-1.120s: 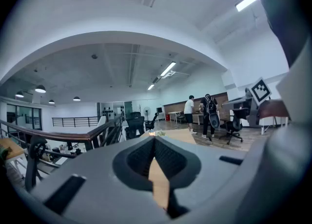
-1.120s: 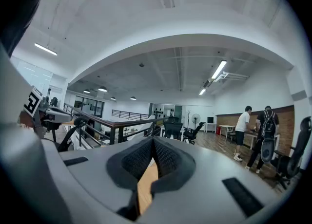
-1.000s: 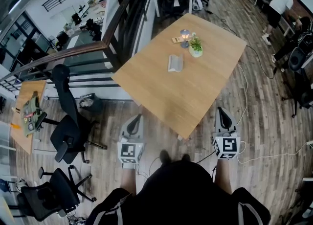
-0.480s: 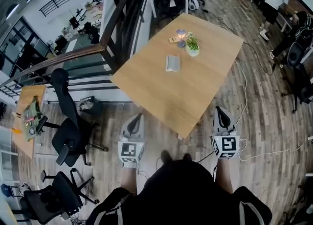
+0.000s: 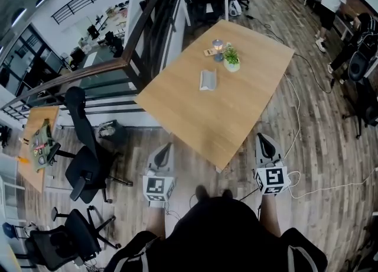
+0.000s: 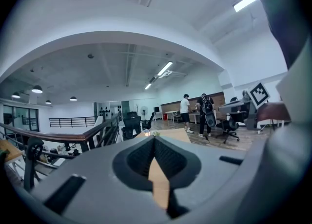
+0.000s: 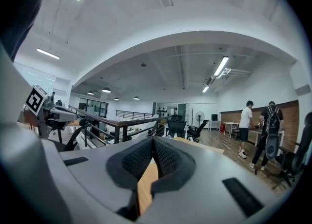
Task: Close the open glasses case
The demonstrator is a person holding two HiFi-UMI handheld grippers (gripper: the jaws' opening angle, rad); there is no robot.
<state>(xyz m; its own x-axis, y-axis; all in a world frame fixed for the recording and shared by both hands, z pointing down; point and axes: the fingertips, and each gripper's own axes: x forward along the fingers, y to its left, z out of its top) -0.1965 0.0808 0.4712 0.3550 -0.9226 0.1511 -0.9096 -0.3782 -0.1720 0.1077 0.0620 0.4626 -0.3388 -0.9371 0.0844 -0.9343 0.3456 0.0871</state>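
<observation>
One glasses case point(image 5: 208, 79) lies on the worktop point(image 5: 224, 117), past its middle and towards the far side. It looks open, a pale shell with its lid folded back, though it is too small in the head view to make out the hinge. Nothing shows that the closing has begun: the case lies untouched, and both tools are well apart from it, down by the worktop's near corner.

The left hand-held gripper point(image 5: 168, 145) hangs over the floor beside the near left edge. Its jaws are clenched tip to tip with nothing between them. The right hand-held gripper point(image 5: 262, 137) sits just off the near right edge, likewise pressed together and empty. So the whole job seems to remain — get within reach, bring a tool to the lid, fold it over and press it home.

Just beyond the case stand a small potted plant point(image 5: 231, 58) and a little lamp point(image 5: 218, 45), with a flat card point(image 5: 209, 52) beside them. They are close enough to be knocked by a careless sweep. The wood between the case and the near corner is bare.

Office chairs point(image 5: 82, 164) crowd the left, and a white cable point(image 5: 298, 177) trails on the floor at the right — probably something to step around.
</observation>
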